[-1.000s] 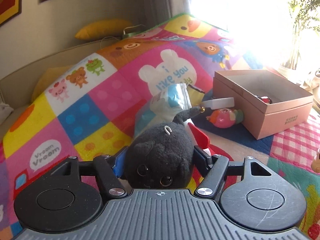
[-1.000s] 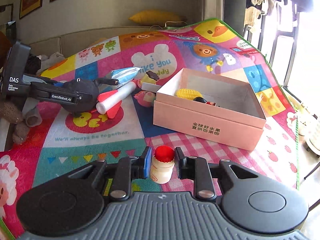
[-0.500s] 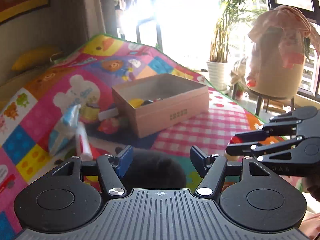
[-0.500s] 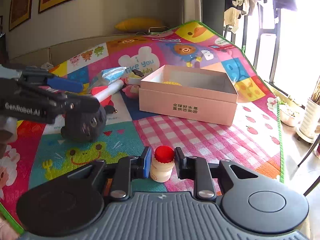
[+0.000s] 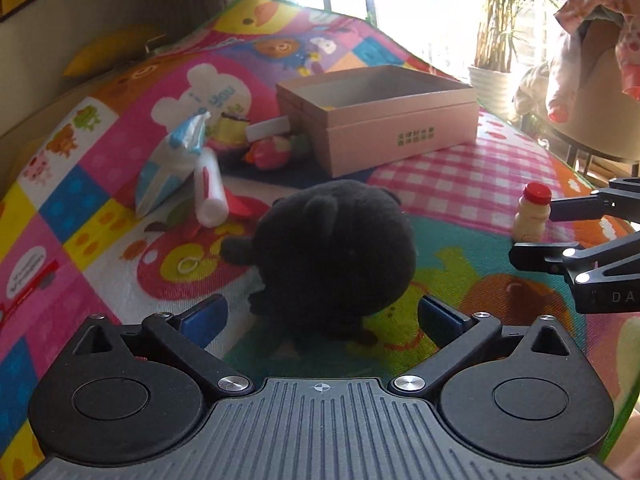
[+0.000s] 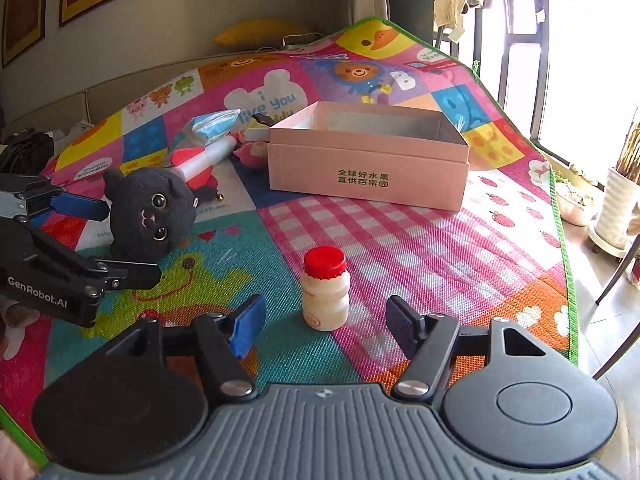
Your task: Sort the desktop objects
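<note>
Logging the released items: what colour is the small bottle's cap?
Red cap, clearest in the right wrist view.

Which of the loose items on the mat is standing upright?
The small red-capped bottle, upright between the right gripper's opening jaws; the black plush and rocket lie flat.

One black plush (image 6: 152, 212) sits between the left claw's fingers and one bottle (image 6: 325, 294) between the right's. Beyond them lie one pink box (image 6: 368, 176), one white tube (image 5: 210, 192), one blue-and-white packet (image 5: 172, 168) and one pink toy (image 5: 272, 152).
</note>
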The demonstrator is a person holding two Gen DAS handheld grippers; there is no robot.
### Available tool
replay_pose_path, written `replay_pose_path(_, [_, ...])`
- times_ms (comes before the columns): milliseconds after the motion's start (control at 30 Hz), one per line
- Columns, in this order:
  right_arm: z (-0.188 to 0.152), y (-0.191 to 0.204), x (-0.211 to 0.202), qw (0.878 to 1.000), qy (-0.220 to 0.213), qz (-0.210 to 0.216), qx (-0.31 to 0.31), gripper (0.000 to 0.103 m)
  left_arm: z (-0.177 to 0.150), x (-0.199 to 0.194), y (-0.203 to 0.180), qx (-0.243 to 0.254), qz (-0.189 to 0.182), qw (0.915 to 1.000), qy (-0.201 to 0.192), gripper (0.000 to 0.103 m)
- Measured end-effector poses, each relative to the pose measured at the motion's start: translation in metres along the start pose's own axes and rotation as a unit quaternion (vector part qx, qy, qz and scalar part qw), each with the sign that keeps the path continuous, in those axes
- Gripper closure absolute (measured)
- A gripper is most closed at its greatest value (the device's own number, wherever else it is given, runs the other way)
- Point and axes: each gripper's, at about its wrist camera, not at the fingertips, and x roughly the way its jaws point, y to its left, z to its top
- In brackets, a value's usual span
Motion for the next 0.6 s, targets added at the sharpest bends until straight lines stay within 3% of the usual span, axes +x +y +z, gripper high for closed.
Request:
replay_pose_path(100, [0.001, 0.003, 0.001, 1.0, -0.003, -0.003, -0.01, 0.036, -0.006, 0.005, 0.012, -0.049, -0.023, 0.9983, 0.02, 0.0])
replay_pose_path(300, [0.001, 0.005, 0.007, 1.0, 0.004, -0.007, -0.008, 0.036, -0.009, 0.003, 0.011, -0.046, -0.023, 0.9986, 0.012, 0.0])
replay_pose_path(400, [0.0, 0.003, 0.007, 1.0, 0.003, -0.013, 0.002, 0.025, -0.006, 0.002, 0.01, -0.049, -0.022, 0.9985, 0.012, 0.0])
replay_pose_path(500, [-0.002, 0.001, 0.007, 1.0, 0.002, -0.013, 0.014, 0.024, 0.001, -0.01, 0.008, -0.038, -0.047, 0.9977, -0.033, 0.0])
replay_pose_path(600, [-0.001, 0.001, 0.006, 1.0, 0.001, -0.014, 0.016, 0.024, 0.015, -0.016, 0.0, 0.003, -0.043, 0.9966, -0.07, 0.0])
